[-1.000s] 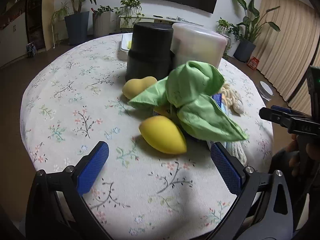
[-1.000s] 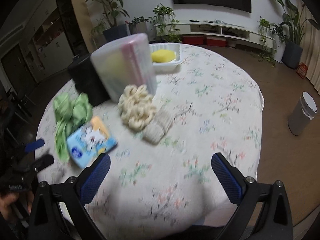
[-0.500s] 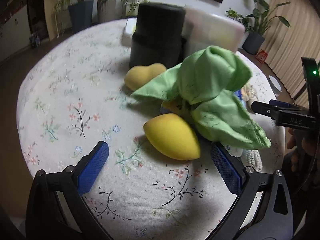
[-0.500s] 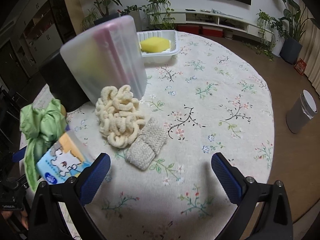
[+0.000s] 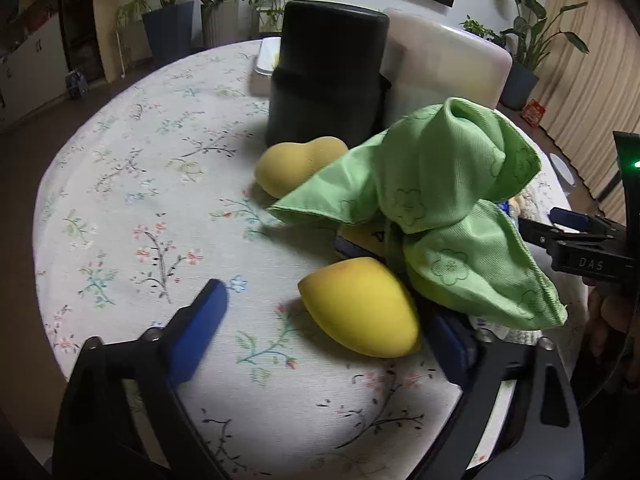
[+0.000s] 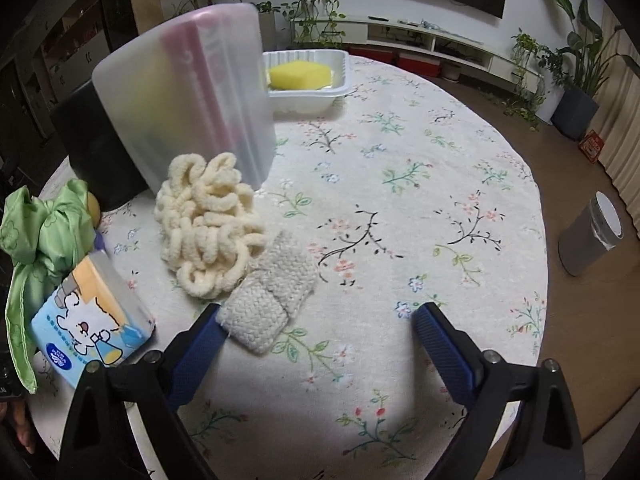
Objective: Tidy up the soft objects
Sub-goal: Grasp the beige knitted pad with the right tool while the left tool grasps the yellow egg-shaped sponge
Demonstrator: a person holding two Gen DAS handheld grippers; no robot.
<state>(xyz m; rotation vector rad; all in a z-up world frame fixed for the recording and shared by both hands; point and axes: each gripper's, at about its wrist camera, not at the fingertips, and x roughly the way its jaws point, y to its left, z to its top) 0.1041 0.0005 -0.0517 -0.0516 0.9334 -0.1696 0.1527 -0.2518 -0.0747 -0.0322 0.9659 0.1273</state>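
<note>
My left gripper is open, its fingers on either side of a yellow egg-shaped sponge on the floral tablecloth. A second yellow sponge lies behind it, partly under a green cloth. My right gripper is open and empty; its left fingertip is beside a cream knitted piece. A cream loop scrunchie bundle lies behind that. The green cloth and a blue tissue pack are at the left. The right gripper also shows in the left wrist view.
A black cylinder container and a translucent plastic box stand at the table's middle. A white tray with a yellow sponge block sits behind. A grey bin stands on the floor at the right.
My left gripper moved forward to straddle the near yellow sponge. My right gripper moved closer to the knitted piece and scrunchie bundle.
</note>
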